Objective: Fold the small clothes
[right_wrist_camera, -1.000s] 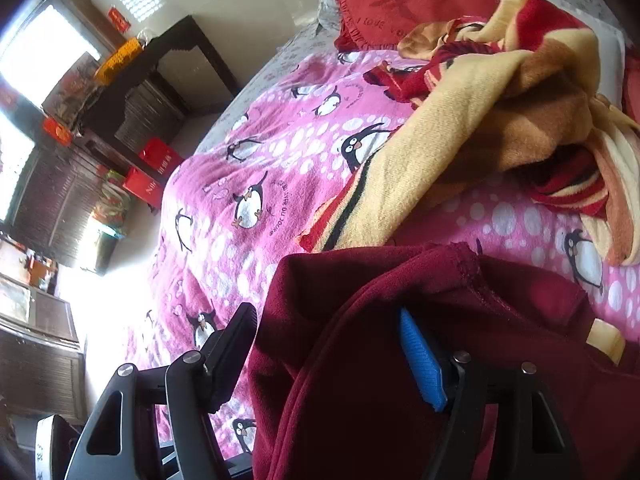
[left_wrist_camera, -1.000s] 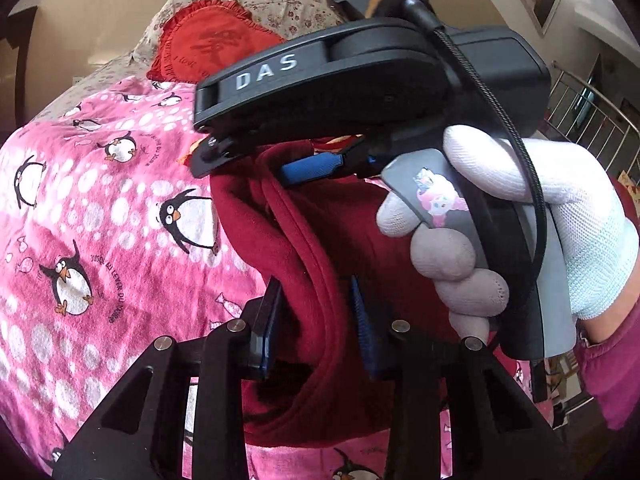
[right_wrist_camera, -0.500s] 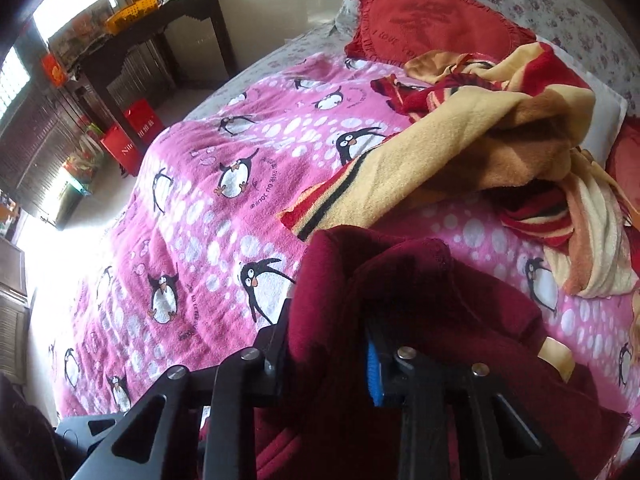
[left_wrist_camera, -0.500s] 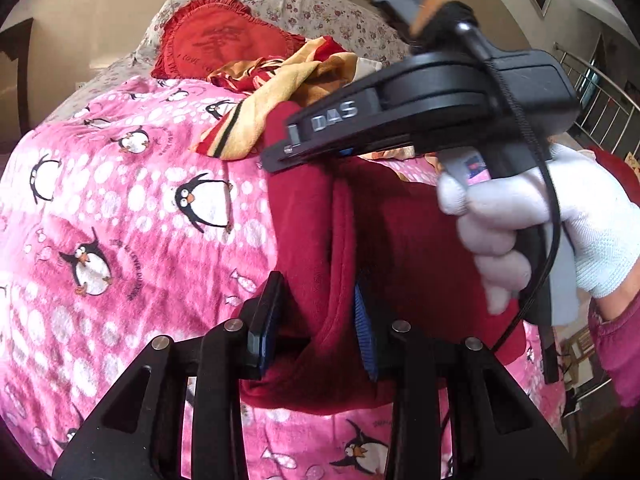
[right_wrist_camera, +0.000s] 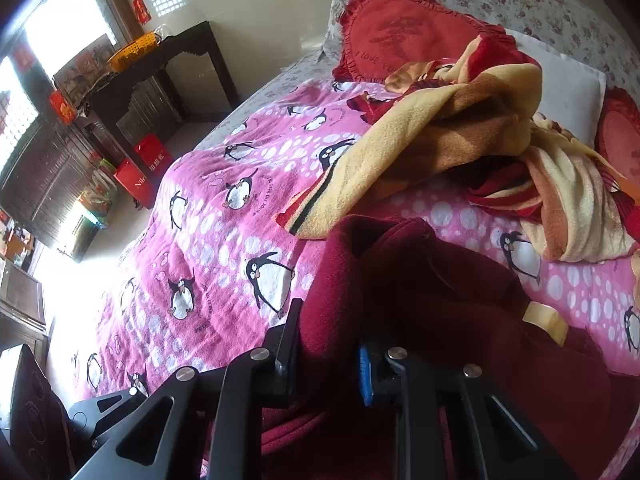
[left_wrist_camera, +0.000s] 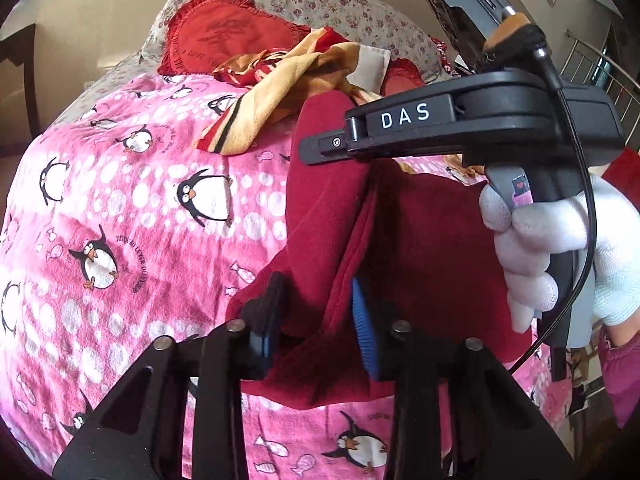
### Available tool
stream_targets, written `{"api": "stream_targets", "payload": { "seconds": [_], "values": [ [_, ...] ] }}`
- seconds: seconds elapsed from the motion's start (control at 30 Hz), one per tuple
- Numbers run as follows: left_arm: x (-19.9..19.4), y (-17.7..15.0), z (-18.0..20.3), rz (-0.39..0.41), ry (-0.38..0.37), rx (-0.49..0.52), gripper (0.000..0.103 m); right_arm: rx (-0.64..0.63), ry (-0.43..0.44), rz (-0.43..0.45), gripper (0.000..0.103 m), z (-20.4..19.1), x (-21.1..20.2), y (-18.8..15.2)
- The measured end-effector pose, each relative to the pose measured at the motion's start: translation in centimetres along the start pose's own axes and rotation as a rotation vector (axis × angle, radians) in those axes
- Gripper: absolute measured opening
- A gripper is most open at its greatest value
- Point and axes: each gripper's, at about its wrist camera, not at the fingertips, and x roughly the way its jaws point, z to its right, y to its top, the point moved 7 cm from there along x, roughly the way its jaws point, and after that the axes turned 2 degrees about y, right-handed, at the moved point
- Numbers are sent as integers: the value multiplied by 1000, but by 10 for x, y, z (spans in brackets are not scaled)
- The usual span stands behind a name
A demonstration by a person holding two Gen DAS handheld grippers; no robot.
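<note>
A dark red fleece garment lies bunched on the pink penguin bedspread. My left gripper has a thick fold of it between its blue pads, and its jaws are closing on it. The right gripper, held by a white-gloved hand, hangs over the garment's far edge. In the right wrist view, my right gripper pinches a raised ridge of the garment, its jaws closing too. A tan label shows on the cloth to the right.
A crumpled yellow and red blanket lies beyond the garment, with a red heart cushion and floral pillows behind it. A dark wooden table and red bags stand off the bed's left side. Pink bedspread stretches to the left.
The right gripper's jaws went from wide apart to pinched on a garment fold, and it moved rightward in the left wrist view, pulling that fold up. The left gripper stayed on its fold.
</note>
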Motion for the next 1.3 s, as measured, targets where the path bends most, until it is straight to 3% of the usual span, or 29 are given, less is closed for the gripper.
{"api": "stream_targets", "payload": {
  "seconds": [0.5, 0.73, 0.77, 0.8, 1.3],
  "values": [
    [-17, 16, 78, 4, -50, 111, 20, 33, -1, 107, 19, 35, -70, -17],
    [-15, 21, 133, -6, -107, 179, 16, 83, -25, 149, 19, 71, -105, -34],
    [-13, 21, 142, -10, -115, 190, 15, 90, -29, 154, 19, 77, -111, -38],
    [-11, 22, 150, -12, -124, 202, 7, 97, -34, 159, 19, 83, -116, -41],
    [25, 8, 244, -111, -213, 307, 7, 237, -89, 217, 14, 176, -162, -109]
  ]
}}
